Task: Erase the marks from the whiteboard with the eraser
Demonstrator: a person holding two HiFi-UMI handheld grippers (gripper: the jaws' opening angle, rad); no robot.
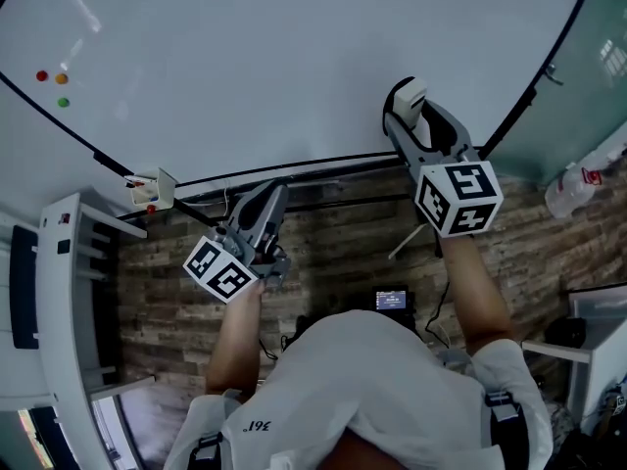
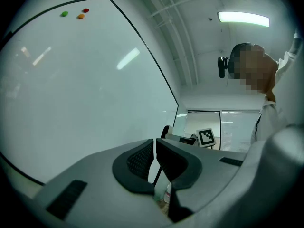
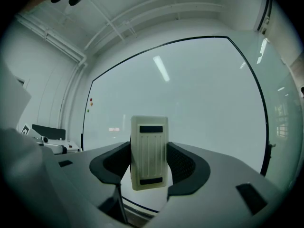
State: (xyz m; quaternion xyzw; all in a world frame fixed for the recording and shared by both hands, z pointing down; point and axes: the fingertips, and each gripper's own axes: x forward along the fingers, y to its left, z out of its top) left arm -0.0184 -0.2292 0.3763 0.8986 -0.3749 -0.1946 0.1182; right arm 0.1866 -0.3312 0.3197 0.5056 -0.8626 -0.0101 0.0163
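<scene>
1. Head view: the camera sits on the person's head and faces steeply down the whiteboard (image 1: 294, 57) to its lower edge and the floor.
2. Left gripper view: the camera rides on the left gripper (image 2: 154, 160), close to the board, and looks obliquely across it.
3. Right gripper view: the camera rides on the right gripper (image 3: 149, 160), near the lower edge, and faces the board almost head-on.
4. Shared: all three views show the board face and the coloured magnets (image 3: 90, 104) near its left edge.

Cool, dim teal cast, ceiling light (image 2: 243, 18) glaring, streak reflections on whiteboard (image 1: 294, 57), fisheye-bent edges, dark corners
</scene>
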